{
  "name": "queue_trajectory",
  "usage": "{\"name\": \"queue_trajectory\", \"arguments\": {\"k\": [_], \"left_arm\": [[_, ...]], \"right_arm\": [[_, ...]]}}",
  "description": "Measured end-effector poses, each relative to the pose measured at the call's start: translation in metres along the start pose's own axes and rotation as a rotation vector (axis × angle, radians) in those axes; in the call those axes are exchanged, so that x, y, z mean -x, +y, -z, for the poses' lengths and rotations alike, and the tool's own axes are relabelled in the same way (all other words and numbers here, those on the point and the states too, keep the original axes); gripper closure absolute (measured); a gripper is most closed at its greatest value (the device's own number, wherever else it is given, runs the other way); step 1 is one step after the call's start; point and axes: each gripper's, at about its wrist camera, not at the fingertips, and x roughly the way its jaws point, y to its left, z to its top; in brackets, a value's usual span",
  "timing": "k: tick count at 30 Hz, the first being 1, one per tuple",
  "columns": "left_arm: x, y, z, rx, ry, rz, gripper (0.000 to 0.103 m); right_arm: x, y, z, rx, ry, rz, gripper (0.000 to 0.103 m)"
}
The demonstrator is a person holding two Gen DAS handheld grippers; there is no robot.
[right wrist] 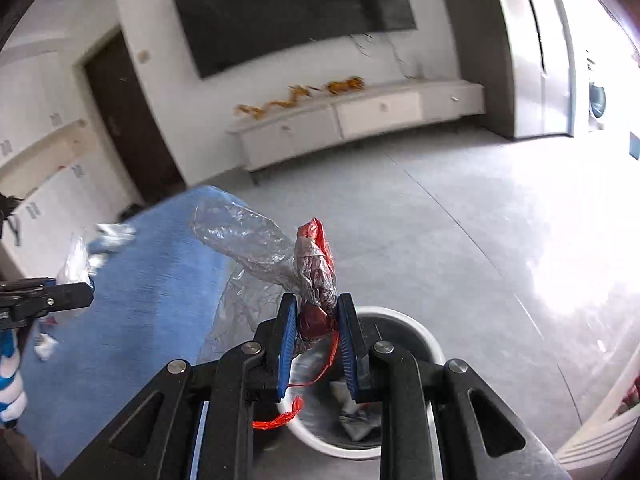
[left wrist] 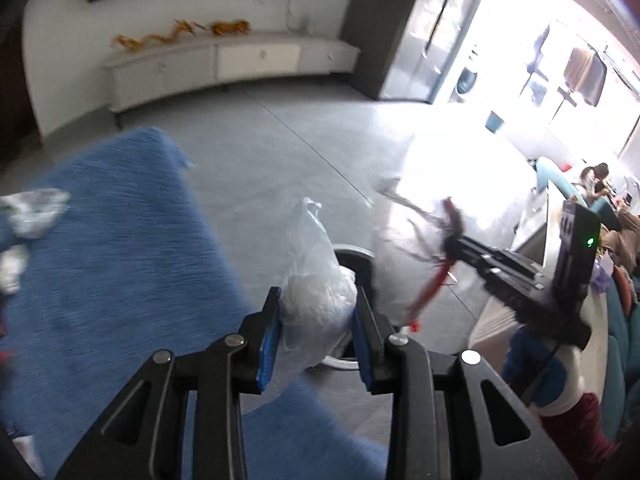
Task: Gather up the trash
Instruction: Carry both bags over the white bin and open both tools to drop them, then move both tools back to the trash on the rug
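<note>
— Two bundles of trash, one in each gripper. The left gripper [left wrist: 316, 334] is clamped on a crumpled white plastic bag [left wrist: 316, 280], whose long axis runs straight out from the pads, its twisted tip pointing away toward the grey floor [left wrist: 260, 152].

— And the right one?

— The right gripper [right wrist: 316, 340] has its jaws drawn in narrow on a wad of clear and red plastic [right wrist: 314, 276]. That wad stands up out of the pads, its red tip pointing forward, while a clear sheet trails off to the upper left and a thin red strip [right wrist: 280, 420] dangles below.

— Where do the bundles sit relative to the bin?

— In the right wrist view, the white-rimmed bin [right wrist: 424, 340] lies directly under and just beyond the fingers, with scraps already inside. In the left wrist view, the bin's rim [left wrist: 348, 250] peeks out behind the white bag.

— Anything else nearby?

— A blue cloth surface [left wrist: 120, 260] to the left, with more crumpled plastic [left wrist: 36, 212] still lying on it.
</note>
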Motion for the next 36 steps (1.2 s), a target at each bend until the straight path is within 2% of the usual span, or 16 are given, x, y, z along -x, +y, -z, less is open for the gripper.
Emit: {"name": "queue_trajectory", "arguments": {"k": [4, 9, 15, 17, 19, 21, 26, 31, 36], "left_arm": [[-0.055, -0.02, -0.012, 0.007, 0.074, 0.045, 0.071], [-0.101, -0.033, -0.018, 0.021, 0.138, 0.075, 0.071], [-0.131, -0.031, -0.018, 0.053, 0.19, 0.107, 0.069], [-0.135, -0.029, -0.017, 0.061, 0.198, 0.116, 0.064], [-0.136, -0.028, -0.016, 0.067, 0.2, 0.125, 0.061], [-0.134, -0.031, -0.016, 0.072, 0.195, 0.127, 0.06], [-0.114, -0.029, -0.013, 0.069, 0.125, 0.113, 0.06], [-0.071, -0.033, -0.01, 0.062, -0.009, 0.1, 0.06], [-0.01, -0.031, -0.004, 0.07, -0.16, 0.098, 0.06]], "right_arm": [[-0.03, -0.024, 0.011, -0.024, 0.054, 0.053, 0.083], [-0.06, -0.05, 0.026, -0.073, 0.117, 0.084, 0.082], [-0.09, -0.07, 0.043, -0.122, 0.194, 0.117, 0.081], [-0.095, -0.074, 0.047, -0.137, 0.21, 0.121, 0.074], [-0.097, -0.076, 0.049, -0.15, 0.216, 0.122, 0.063], [-0.095, -0.076, 0.051, -0.158, 0.218, 0.126, 0.063], [-0.083, -0.072, 0.053, -0.176, 0.202, 0.127, 0.063], [-0.057, -0.066, 0.045, -0.16, 0.157, 0.127, 0.063], [-0.022, -0.044, 0.029, -0.125, 0.086, 0.118, 0.062]]}}
